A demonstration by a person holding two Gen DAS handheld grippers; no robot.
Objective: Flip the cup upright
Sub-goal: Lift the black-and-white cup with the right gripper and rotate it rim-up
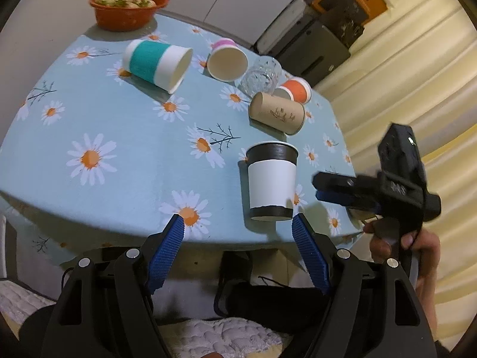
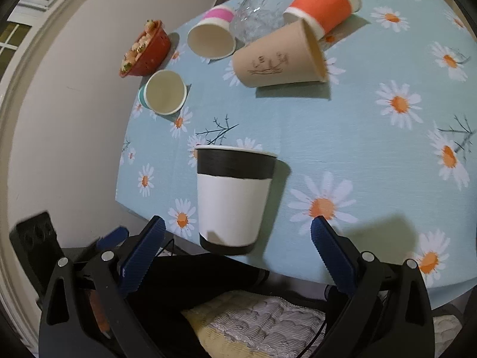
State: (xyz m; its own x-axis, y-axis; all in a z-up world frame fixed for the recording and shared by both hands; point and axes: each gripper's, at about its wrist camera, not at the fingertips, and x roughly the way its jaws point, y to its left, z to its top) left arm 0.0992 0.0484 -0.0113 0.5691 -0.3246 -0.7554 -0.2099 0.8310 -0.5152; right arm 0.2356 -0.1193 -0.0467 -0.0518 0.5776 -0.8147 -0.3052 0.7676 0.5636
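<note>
A black-and-white paper cup (image 1: 272, 181) stands upright near the table's front edge; it also shows in the right wrist view (image 2: 234, 198). My left gripper (image 1: 238, 226) is open and empty, just in front of the cup. My right gripper (image 2: 237, 229) is open and empty, its fingers apart on either side of the cup's base and a little short of it. The right gripper also shows from the side in the left wrist view (image 1: 322, 188), to the right of the cup. A teal cup (image 1: 158, 64), a pink cup (image 1: 226, 59), a brown cup (image 1: 277, 112) and an orange cup (image 1: 295, 89) lie on their sides.
The table has a light blue daisy cloth (image 1: 89, 119). A clear glass (image 1: 262, 74) lies between the pink and orange cups. A red bowl of food (image 1: 128, 4) sits at the far left corner. Cream curtains (image 1: 417, 89) hang to the right.
</note>
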